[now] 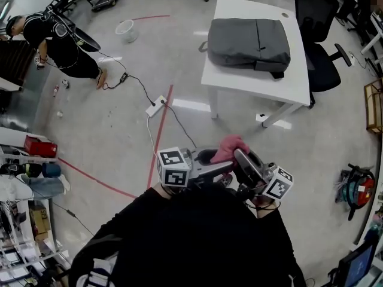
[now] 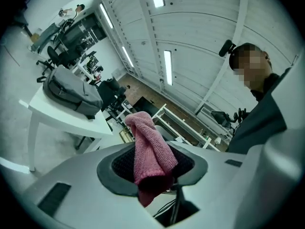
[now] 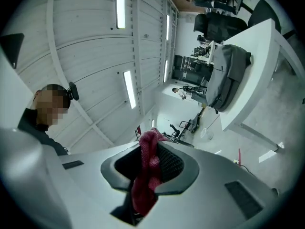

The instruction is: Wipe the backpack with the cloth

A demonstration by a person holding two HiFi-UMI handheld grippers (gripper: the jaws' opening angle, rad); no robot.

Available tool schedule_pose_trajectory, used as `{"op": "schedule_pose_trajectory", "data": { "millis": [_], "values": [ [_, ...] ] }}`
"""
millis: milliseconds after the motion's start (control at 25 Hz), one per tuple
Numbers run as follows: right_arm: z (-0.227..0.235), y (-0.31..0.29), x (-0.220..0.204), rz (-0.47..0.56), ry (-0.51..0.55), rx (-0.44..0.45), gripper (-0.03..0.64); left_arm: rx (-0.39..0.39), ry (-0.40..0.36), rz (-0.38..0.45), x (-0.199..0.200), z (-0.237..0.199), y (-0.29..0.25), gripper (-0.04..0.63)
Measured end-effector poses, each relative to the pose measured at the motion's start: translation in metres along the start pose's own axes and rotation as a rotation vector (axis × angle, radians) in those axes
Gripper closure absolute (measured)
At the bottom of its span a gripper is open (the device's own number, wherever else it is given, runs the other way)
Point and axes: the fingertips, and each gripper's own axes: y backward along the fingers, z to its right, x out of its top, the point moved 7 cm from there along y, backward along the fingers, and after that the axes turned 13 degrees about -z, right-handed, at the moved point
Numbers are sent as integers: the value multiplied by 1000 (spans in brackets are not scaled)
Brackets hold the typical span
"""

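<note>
Both the left tool (image 2: 153, 165) and right tool (image 3: 148, 168) pinch the pink cloth (image 2: 148, 144). Best carry it to the backpack (image 1: 248, 40) on the surface (image 1: 239, 84), then spread it and press flat.

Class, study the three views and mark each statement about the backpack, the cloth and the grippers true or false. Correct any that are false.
1. The grey backpack lies flat on the white table. True.
2. The pink cloth rests on the backpack. False: it is held up between the two grippers, near the person's body and apart from the table.
3. The right gripper has its jaws shut on the pink cloth. True.
4. The left gripper is empty. False: its jaws clamp the pink cloth too.
5. A black office chair stands beside the table. True.
</note>
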Motion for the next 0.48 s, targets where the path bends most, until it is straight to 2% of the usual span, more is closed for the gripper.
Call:
{"op": "schedule_pose_trajectory", "data": {
  "millis": [120, 200, 480],
  "values": [
    [9, 9, 20, 66, -18, -13, 531, 59, 4, 38, 8, -11, 4, 392],
    [19, 18, 40, 109, -10, -53, 531, 100, 20, 63, 15, -26, 7, 360],
    [61, 23, 110, 146, 126, -306, 531, 146, 68, 149, 56, -99, 11, 362]
  ]
}}
